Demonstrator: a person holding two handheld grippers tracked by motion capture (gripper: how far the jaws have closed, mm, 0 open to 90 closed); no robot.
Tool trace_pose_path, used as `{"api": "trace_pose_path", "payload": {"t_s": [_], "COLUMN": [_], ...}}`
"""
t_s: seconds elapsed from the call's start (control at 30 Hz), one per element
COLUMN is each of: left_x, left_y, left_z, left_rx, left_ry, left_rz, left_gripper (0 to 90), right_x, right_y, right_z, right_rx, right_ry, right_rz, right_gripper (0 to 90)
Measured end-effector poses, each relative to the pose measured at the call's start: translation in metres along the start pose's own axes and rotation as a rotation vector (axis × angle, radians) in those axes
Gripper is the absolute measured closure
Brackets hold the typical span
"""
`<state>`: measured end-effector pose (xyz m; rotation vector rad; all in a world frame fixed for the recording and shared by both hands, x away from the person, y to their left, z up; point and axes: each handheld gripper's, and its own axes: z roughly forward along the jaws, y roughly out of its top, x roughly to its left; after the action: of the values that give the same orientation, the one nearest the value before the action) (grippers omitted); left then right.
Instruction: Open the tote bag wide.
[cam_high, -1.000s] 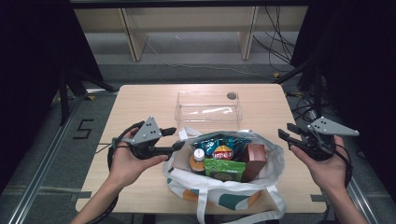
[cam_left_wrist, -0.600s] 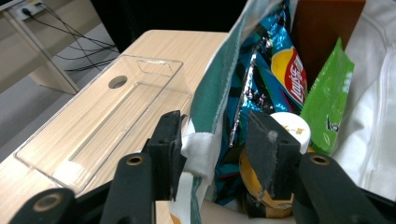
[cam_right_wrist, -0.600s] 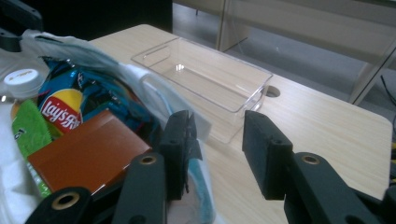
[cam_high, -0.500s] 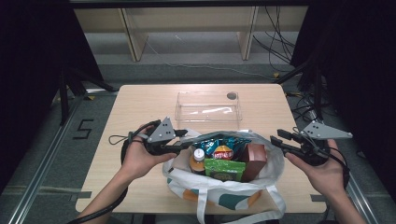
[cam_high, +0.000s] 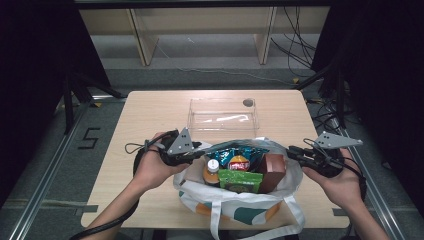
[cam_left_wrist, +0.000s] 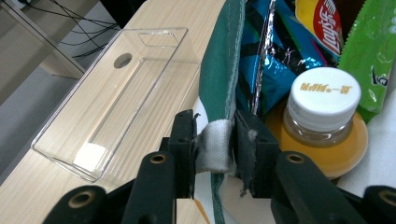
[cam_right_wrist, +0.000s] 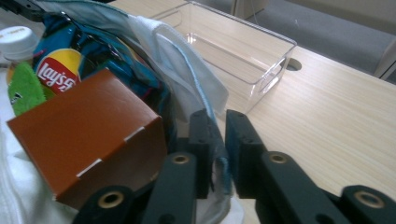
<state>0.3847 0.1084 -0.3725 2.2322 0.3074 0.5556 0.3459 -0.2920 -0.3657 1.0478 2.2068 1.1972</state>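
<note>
The tote bag (cam_high: 240, 200) sits on the bench (cam_high: 150, 107), each side of its rim pinched by a hand-held gripper: left (cam_left_wrist: 215, 135) and right (cam_right_wrist: 217, 126), jaws just closing on cloth. Both bites look shallow, so an uneven pull may slip the fabric free or tip the bottle (cam_high: 212, 170) and brown box (cam_high: 272, 172) out.

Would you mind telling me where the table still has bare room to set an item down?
Bare wood lies left of the clear box, right of it to the table edge, and the near-left corner. The tote bag, pinched by the left claw and right claw, crowds the near middle.
</note>
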Motion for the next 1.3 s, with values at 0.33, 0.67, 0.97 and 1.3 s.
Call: {"api": "trace_pose_path", "payload": {"t_s": [0.33,0.67,0.97,1.3], "left_x": [0.003,0.004,0.0,-0.002], "left_y": [-0.002,-0.011,-0.025,-0.033], "left_z": [0.009,0.02,0.034,0.046], "left_rx": [0.017,0.032,0.04,0.02], "left_ry": [-0.001,0.021,0.009,0.01], "left_rz": [-0.014,-0.06,-0.101,-0.147], "left_gripper": [77.0,77.3,77.7,78.0], "right_x": [-0.005,-0.004,-0.007,-0.01], "right_y": [-0.001,-0.004,-0.01,-0.019], "right_z": [0.007,0.018,0.026,0.034], "right_rx": [0.018,0.052,0.072,0.079], "right_ry": [-0.01,-0.037,-0.033,-0.036], "right_rz": [-0.02,-0.033,-0.02,0.008], "right_gripper": [85.8,85.9,85.8,85.7]}}
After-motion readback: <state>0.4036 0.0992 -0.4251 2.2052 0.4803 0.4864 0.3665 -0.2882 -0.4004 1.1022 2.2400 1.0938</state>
